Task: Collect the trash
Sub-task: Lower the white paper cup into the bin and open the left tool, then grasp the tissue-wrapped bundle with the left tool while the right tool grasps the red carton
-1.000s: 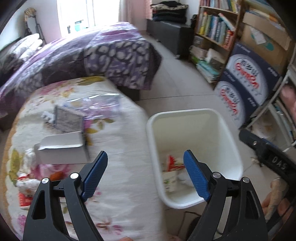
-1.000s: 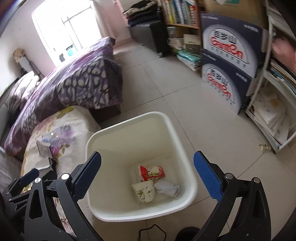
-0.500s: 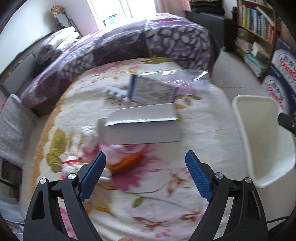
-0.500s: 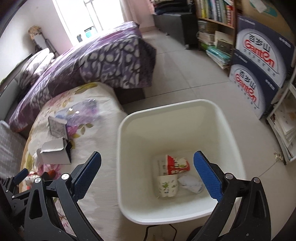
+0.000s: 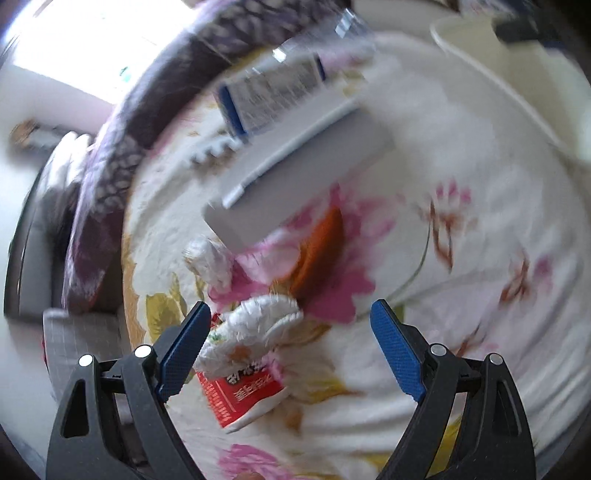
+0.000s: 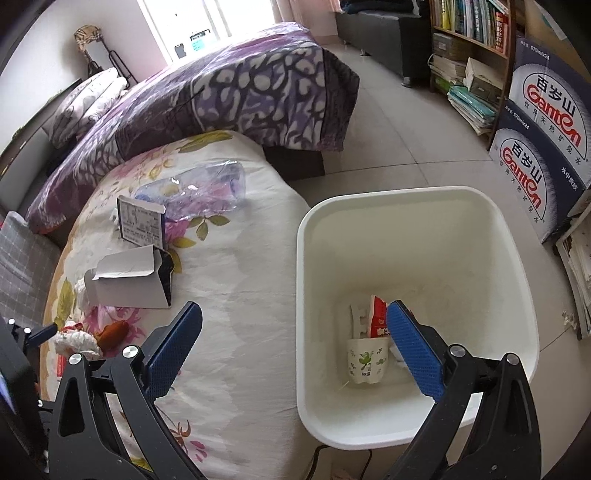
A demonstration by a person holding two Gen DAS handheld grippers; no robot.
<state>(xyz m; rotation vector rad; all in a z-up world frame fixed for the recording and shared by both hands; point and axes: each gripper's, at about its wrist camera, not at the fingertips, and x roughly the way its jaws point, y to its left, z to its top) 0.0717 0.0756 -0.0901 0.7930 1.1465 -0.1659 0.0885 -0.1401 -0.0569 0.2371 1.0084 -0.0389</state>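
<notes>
Bin [image 6: 373, 221] holds cup, wrapper, tissue. Left gripper [image 5: 290, 332] fingers wide over crumpled tissue [image 5: 258, 317]; red wrapper [image 5: 243, 395] at 6 o'clock. Boxes, bottle left. Right gripper [image 6: 295, 332] wide, empty.

1. A lived-in bedroom at home: a bed [image 6: 236, 92] under a purple patterned quilt fills the 11 o'clock area of the right wrist view, with pillows [image 6: 86, 101] at 10 o'clock.
2. A bright window [image 6: 192, 26] sits at 12 o'clock.
3. A bookshelf [image 6: 469, 26] packed with books stands at 1 o'clock, with Ganten water cartons [image 6: 543, 140] stacked at 2 o'clock on the tiled floor [image 6: 406, 140].
</notes>
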